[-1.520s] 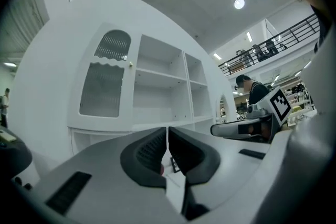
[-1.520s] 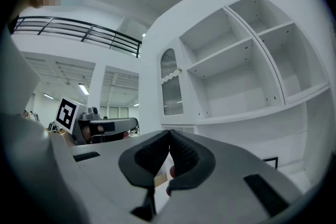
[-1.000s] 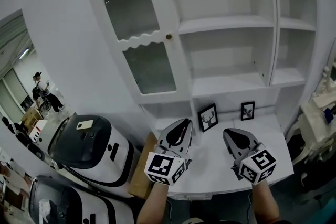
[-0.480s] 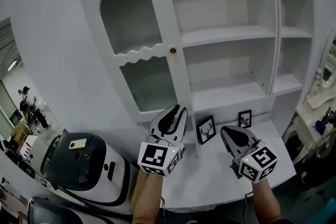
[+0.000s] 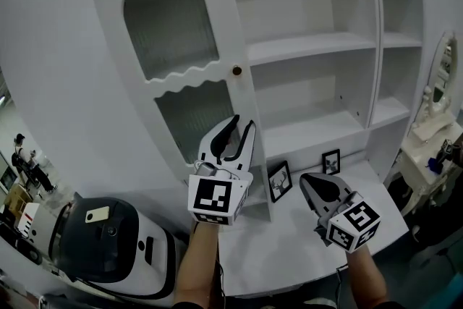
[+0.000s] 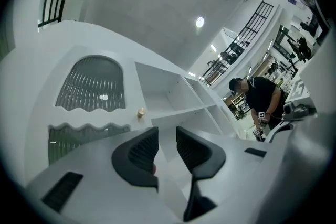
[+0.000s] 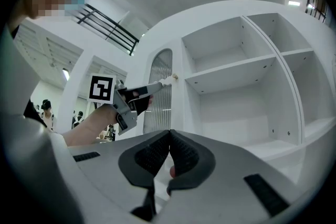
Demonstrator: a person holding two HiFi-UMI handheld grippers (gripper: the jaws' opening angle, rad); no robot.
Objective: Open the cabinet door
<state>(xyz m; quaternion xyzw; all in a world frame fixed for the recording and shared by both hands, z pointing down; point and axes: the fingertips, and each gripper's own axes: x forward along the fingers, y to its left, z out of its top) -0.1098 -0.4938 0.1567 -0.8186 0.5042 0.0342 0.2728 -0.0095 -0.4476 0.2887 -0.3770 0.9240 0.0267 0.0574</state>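
Nearest, the right gripper: jaws together, nothing in them, low over the surface.

The left gripper: jaws apart, just been opening, gap empty.

The brass knob sits above and slightly left of the left jaws, not yet reached. It is on the right edge of the cabinet door, which looks shut.

My read: lift and nudge left until the knob centres in the gap. Close squarely on it, then pull along the door's swing, not straight out.

Open shelves lie beyond, right of the jaws.
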